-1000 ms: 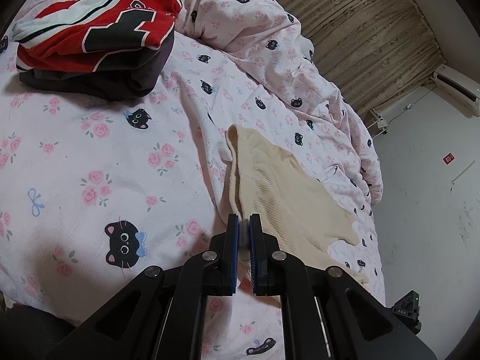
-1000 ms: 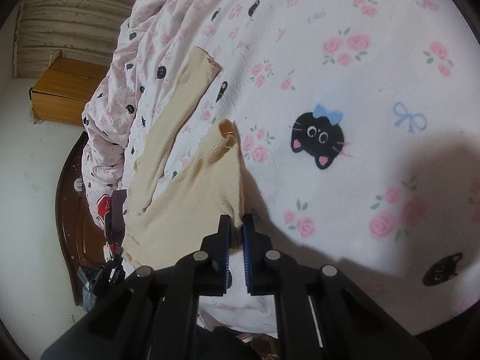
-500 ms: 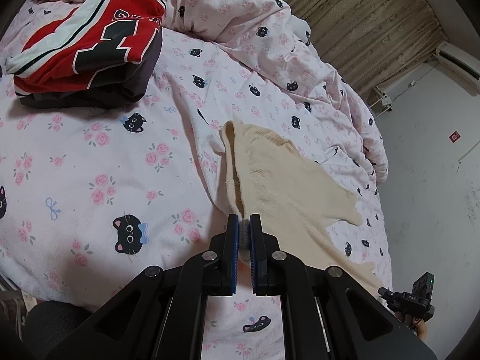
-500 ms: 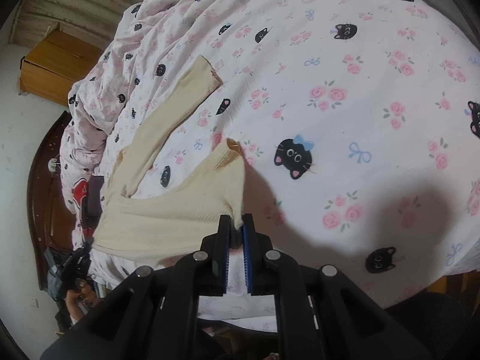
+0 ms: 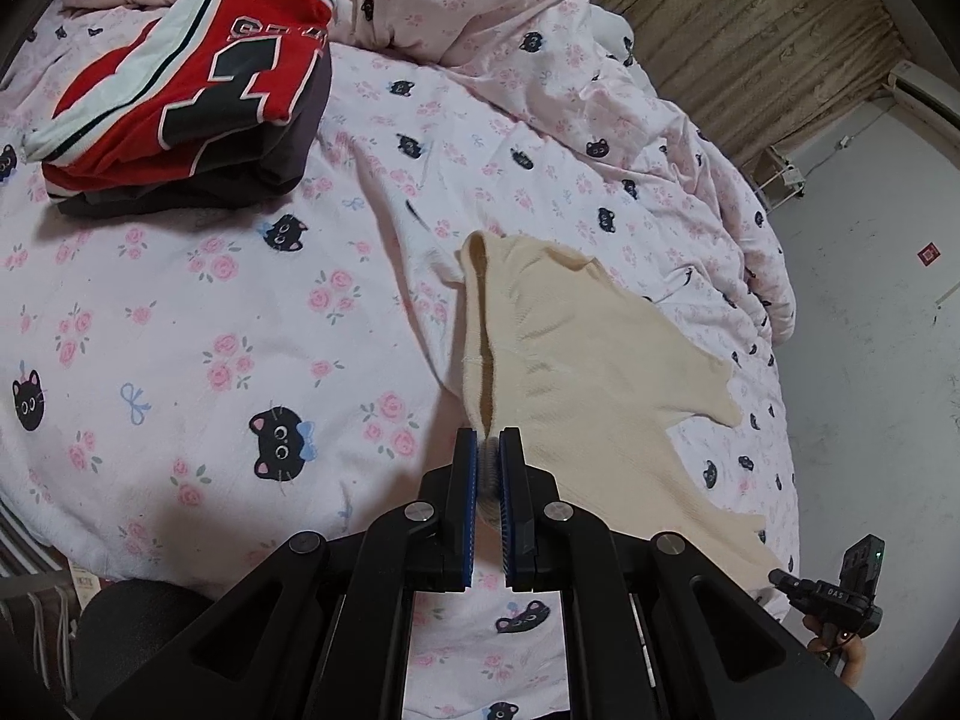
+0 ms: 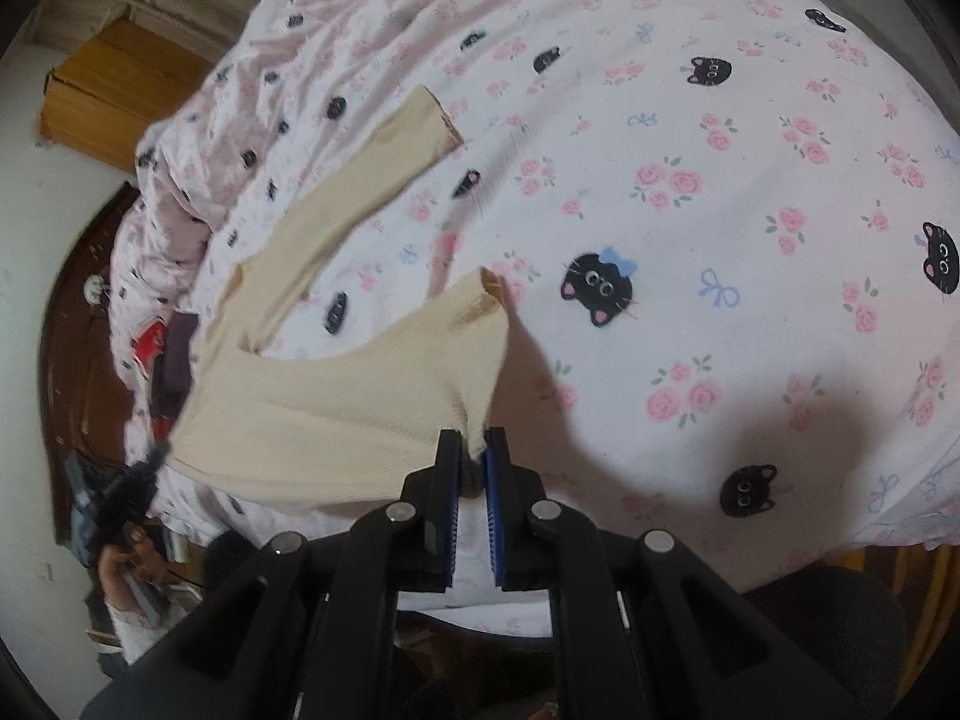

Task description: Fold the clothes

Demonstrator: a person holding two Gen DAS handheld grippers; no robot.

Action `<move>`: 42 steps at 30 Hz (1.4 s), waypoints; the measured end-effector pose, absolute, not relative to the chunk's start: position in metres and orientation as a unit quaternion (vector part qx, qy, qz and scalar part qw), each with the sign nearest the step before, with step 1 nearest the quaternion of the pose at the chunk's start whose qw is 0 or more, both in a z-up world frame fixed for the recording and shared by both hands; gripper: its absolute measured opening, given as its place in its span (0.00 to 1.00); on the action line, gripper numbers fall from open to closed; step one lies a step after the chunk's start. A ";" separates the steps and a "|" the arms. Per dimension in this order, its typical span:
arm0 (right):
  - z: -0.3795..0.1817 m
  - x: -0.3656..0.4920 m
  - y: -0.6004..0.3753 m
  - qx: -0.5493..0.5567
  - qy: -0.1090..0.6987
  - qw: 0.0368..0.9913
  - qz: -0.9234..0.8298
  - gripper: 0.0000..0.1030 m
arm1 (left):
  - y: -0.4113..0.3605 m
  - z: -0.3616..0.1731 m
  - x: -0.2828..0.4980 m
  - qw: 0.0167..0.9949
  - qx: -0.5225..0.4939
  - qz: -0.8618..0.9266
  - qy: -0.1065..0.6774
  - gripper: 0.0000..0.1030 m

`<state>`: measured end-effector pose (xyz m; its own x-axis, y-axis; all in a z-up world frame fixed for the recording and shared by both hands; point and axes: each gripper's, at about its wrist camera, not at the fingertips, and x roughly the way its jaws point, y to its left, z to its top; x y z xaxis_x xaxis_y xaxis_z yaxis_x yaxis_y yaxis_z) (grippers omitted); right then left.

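In the left wrist view, a folded red, white and black jersey with a large number (image 5: 180, 84) sits atop a folded dark grey garment (image 5: 240, 174) in the upper left of the frame, on a bed covered by a pink sheet printed with roses and black cat faces (image 5: 180, 330). At centre, the left gripper (image 5: 491, 450) pinches one edge of a cream ribbed knit top (image 5: 576, 354), which stretches toward the lower right, where the other gripper and a hand show at the frame's edge. A rumpled duvet in the same print (image 5: 600, 78) fills the upper right.

In the right wrist view, a wooden cabinet (image 6: 114, 96) stands in the upper left and a hand with the other gripper shows at lower left. The cream top (image 6: 324, 402) spans from there to centre, one long sleeve lying on the sheet toward the upper middle. The right gripper (image 6: 474, 450) is clamped on the top's fabric at bottom centre.
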<state>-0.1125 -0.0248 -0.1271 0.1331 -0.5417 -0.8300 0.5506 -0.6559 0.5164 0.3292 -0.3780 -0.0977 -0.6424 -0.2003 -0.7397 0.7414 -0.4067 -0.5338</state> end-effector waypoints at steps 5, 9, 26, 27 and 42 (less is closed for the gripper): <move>-0.158 -0.106 -0.034 0.649 0.057 0.387 -0.653 0.09 | -0.381 -0.116 0.329 0.309 0.311 -0.771 0.461 0.05; -0.167 -0.102 -0.035 0.652 0.077 0.379 -0.652 0.12 | -0.382 -0.129 0.330 0.315 0.322 -0.763 0.464 0.05; -0.118 -0.124 -0.082 0.506 0.166 0.445 -0.720 0.47 | -0.381 -0.126 0.339 0.328 0.313 -0.767 0.454 0.08; -0.122 -0.127 -0.085 0.510 0.162 0.448 -0.716 0.47 | -0.381 -0.125 0.339 0.329 0.313 -0.767 0.454 0.08; -0.139 -0.148 -0.092 0.536 0.100 0.468 -0.696 0.05 | -0.381 -0.130 0.329 0.335 0.322 -0.763 0.450 0.08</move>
<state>-0.1479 -0.0919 -0.1386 0.0124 -0.5437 -0.8392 0.7585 -0.5417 0.3622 0.3292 -0.3806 -0.1300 -0.5687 -0.2212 -0.7922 0.8003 -0.3712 -0.4709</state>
